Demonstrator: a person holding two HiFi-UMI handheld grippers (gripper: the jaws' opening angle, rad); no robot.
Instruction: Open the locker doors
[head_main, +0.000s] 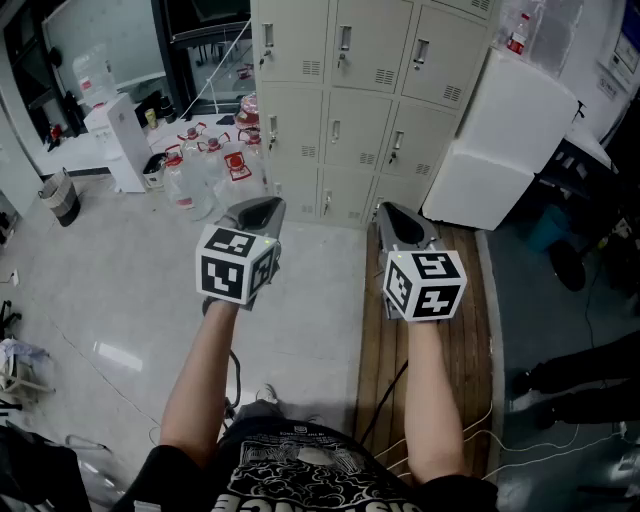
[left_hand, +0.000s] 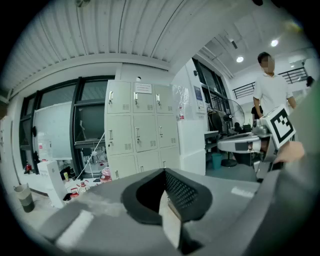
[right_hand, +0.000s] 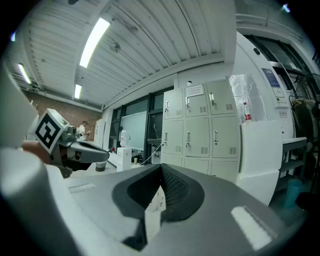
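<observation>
A beige bank of lockers (head_main: 345, 100) stands ahead, three columns by three rows, every door closed with a small metal handle. My left gripper (head_main: 264, 207) and right gripper (head_main: 393, 212) hover side by side over the floor, well short of the lockers and touching nothing. Both point at the lockers. In the left gripper view the jaws (left_hand: 164, 174) meet with nothing between them, and the lockers (left_hand: 142, 132) lie straight ahead. In the right gripper view the right gripper (right_hand: 161, 168) is shut and empty too, the lockers (right_hand: 200, 132) beyond it.
A tall white cabinet (head_main: 500, 140) stands against the lockers' right side. Several clear water jugs (head_main: 205, 165) crowd the floor at their left foot. A wooden bench (head_main: 470, 330) runs under my right arm. A person (left_hand: 270, 85) stands far right in the left gripper view.
</observation>
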